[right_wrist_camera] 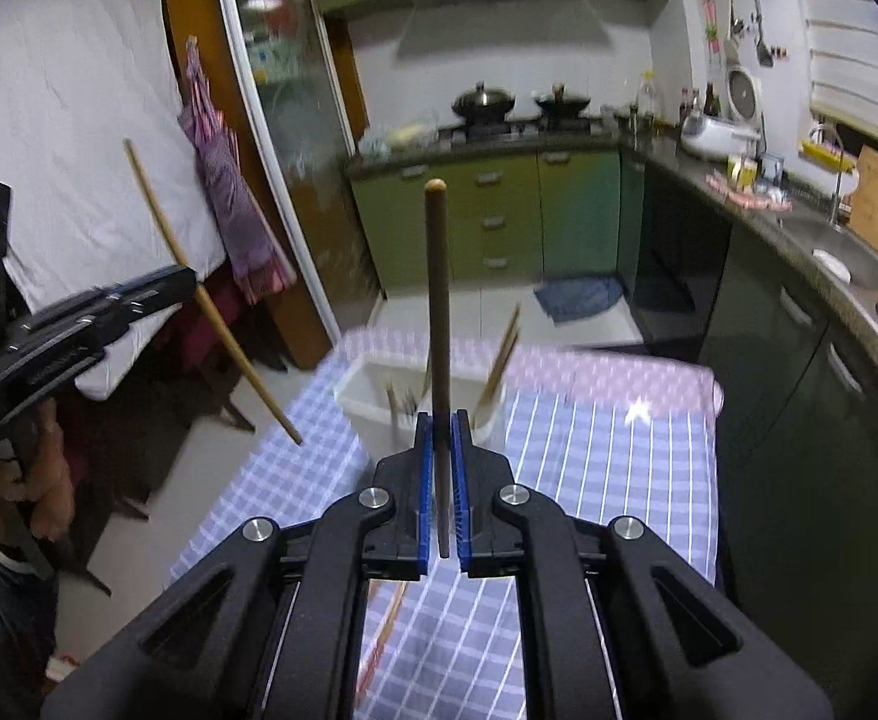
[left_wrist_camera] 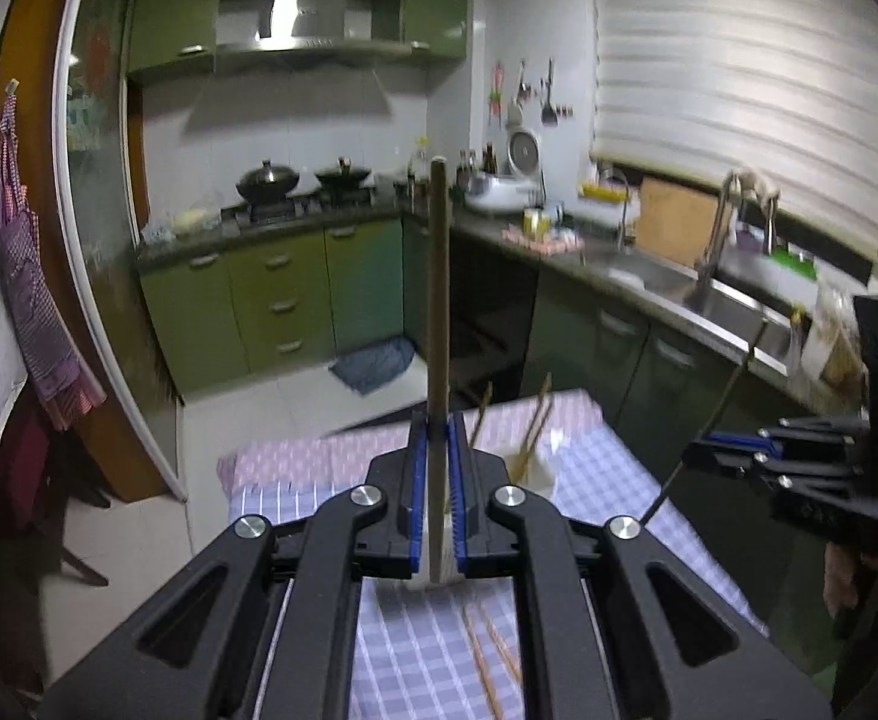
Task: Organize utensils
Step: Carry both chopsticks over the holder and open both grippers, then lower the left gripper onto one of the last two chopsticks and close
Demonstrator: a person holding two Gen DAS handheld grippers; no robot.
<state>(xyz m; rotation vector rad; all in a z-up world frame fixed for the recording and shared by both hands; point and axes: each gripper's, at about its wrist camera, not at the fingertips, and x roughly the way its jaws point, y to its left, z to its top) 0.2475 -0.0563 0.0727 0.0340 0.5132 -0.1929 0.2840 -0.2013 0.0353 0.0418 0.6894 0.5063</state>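
My left gripper (left_wrist_camera: 437, 420) is shut on a brown chopstick (left_wrist_camera: 439, 300) that stands upright between its blue pads. In the right wrist view the same gripper (right_wrist_camera: 180, 279) shows at the left, its chopstick (right_wrist_camera: 210, 300) slanting. My right gripper (right_wrist_camera: 439, 420) is shut on a darker chopstick (right_wrist_camera: 437, 300), also upright. In the left wrist view it (left_wrist_camera: 697, 450) shows at the right. Below both stands a white container (right_wrist_camera: 366, 396) with several chopsticks (right_wrist_camera: 502, 360) leaning in it. Loose chopsticks (left_wrist_camera: 493, 654) lie on the checked tablecloth (right_wrist_camera: 607, 480) under the grippers.
Close to the table's right side runs a dark counter with a steel sink (left_wrist_camera: 733, 306) and a tap. Green cabinets (left_wrist_camera: 282, 300) and a stove with woks stand at the back. A blue mat (left_wrist_camera: 372, 363) lies on the tiled floor. An apron (right_wrist_camera: 228, 204) hangs by the door frame.
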